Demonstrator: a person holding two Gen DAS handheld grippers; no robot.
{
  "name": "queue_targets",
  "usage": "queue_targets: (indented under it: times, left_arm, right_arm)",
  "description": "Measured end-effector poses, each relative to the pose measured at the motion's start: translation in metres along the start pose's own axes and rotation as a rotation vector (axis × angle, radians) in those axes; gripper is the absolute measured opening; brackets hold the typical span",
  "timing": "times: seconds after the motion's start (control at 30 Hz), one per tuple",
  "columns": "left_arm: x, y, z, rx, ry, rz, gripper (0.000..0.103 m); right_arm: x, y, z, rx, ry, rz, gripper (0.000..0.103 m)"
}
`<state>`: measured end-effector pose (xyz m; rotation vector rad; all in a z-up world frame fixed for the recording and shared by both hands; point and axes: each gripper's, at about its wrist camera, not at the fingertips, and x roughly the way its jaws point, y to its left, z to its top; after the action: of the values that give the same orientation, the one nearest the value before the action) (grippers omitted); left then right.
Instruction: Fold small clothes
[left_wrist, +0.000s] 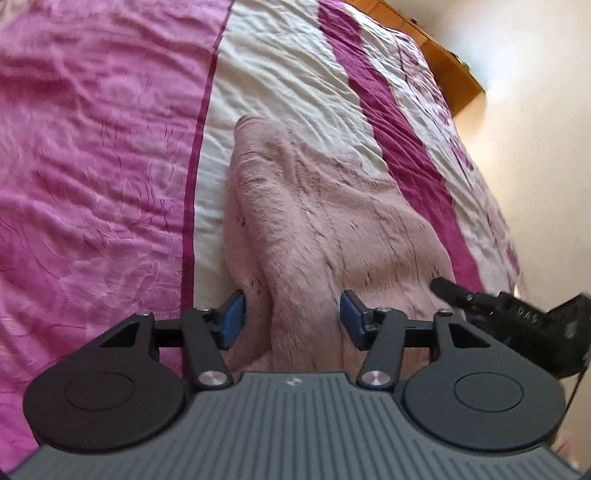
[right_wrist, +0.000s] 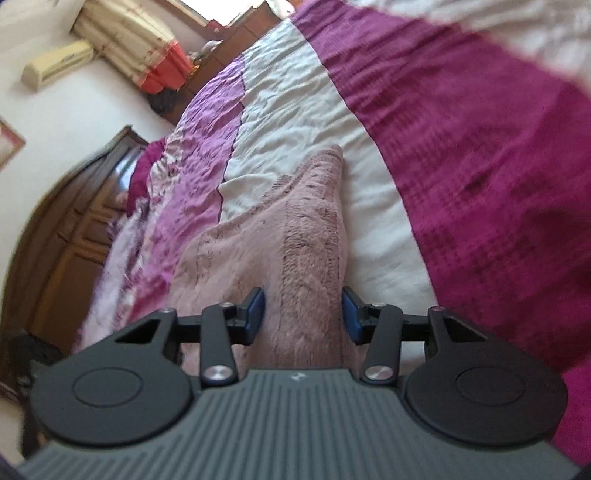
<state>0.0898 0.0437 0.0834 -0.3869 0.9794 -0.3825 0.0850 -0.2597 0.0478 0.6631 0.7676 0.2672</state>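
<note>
A fluffy pale pink garment (left_wrist: 317, 221) lies bunched on the cream stripe of a bedspread (left_wrist: 280, 74). My left gripper (left_wrist: 291, 317) is open at the garment's near end, with a thick ridge of the cloth between its blue pads (left_wrist: 232, 321). In the right wrist view the same pink garment (right_wrist: 295, 236) runs away from me. My right gripper (right_wrist: 303, 315) is open, and its blue pads (right_wrist: 256, 314) stand on either side of a raised fold. The right gripper's black body (left_wrist: 517, 317) shows at the garment's right edge in the left wrist view.
The bed is covered by a quilt striped in pink (left_wrist: 92, 166), cream and magenta (right_wrist: 480, 166). A wooden bed frame (left_wrist: 443, 55) and a pale wall lie beyond it. Dark wooden cabinets (right_wrist: 74, 229), a curtain (right_wrist: 140, 40) and a wall air conditioner (right_wrist: 55, 62) stand to the right wrist view's left.
</note>
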Motion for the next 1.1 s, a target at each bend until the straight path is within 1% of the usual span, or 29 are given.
queue_targets:
  times: [0.07,0.1,0.13,0.2,0.23,0.27,0.33,0.4,0.53,0.63,0.7,0.73,0.77,0.83,0.9,0.97,1.03,1.1]
  left_arm:
    - [-0.012,-0.006,-0.007,0.055,-0.012,0.033,0.067]
    - [-0.016,-0.008,-0.012,0.075,-0.017,0.047,0.067]
    - [-0.019,-0.011,-0.015,0.098,-0.021,0.078,0.067]
    - [-0.017,-0.012,-0.021,0.134,-0.026,0.168,0.067]
    - [-0.014,-0.009,-0.023,0.143,-0.025,0.200,0.068]
    - [-0.010,-0.004,-0.024,0.134,-0.017,0.221,0.071]
    - [-0.005,0.007,-0.026,0.105,-0.014,0.225,0.072]
    - [-0.007,0.012,-0.028,0.091,-0.021,0.217,0.073]
    - [-0.015,0.000,-0.032,0.119,-0.050,0.238,0.073]
    - [-0.023,-0.010,-0.040,0.116,-0.060,0.254,0.073]
    - [-0.027,-0.015,-0.048,0.105,-0.060,0.253,0.073]
    - [-0.028,-0.017,-0.053,0.099,-0.059,0.254,0.074]
    - [-0.028,-0.020,-0.060,0.094,-0.058,0.263,0.081]
    - [-0.026,-0.026,-0.073,0.092,-0.064,0.299,0.090]
    - [-0.020,-0.031,-0.084,0.098,-0.075,0.337,0.091]
    - [-0.011,-0.036,-0.092,0.118,-0.073,0.370,0.092]
    - [0.002,-0.039,-0.096,0.129,-0.047,0.394,0.092]
    - [0.015,-0.039,-0.099,0.129,-0.008,0.406,0.092]
  right_arm:
    - [-0.013,0.003,-0.005,-0.043,-0.017,-0.015,0.048]
    - [-0.019,0.003,-0.007,-0.060,-0.019,-0.013,0.048]
    - [-0.024,0.003,-0.009,-0.071,-0.015,-0.009,0.046]
    - [-0.028,0.006,-0.016,-0.101,0.000,-0.014,0.045]
    - [-0.027,0.008,-0.020,-0.124,0.010,-0.026,0.042]
    - [-0.024,0.009,-0.024,-0.139,0.020,-0.032,0.042]
    - [-0.020,0.011,-0.032,-0.151,0.036,-0.042,0.041]
    - [-0.018,0.014,-0.039,-0.198,0.024,-0.068,0.041]
    - [-0.023,0.018,-0.038,-0.212,0.006,-0.085,0.043]
    - [-0.034,0.025,-0.042,-0.246,-0.017,-0.105,0.044]
    - [-0.038,0.029,-0.047,-0.271,-0.026,-0.131,0.053]
    - [-0.040,0.030,-0.051,-0.286,-0.030,-0.148,0.064]
    - [-0.041,0.032,-0.056,-0.304,-0.036,-0.165,0.071]
    - [-0.042,0.036,-0.067,-0.351,-0.034,-0.201,0.074]
    - [-0.039,0.040,-0.077,-0.397,-0.019,-0.242,0.075]
    - [-0.034,0.042,-0.088,-0.432,-0.004,-0.274,0.078]
    - [-0.029,0.040,-0.097,-0.439,0.002,-0.284,0.080]
    - [-0.025,0.037,-0.103,-0.421,0.007,-0.289,0.081]
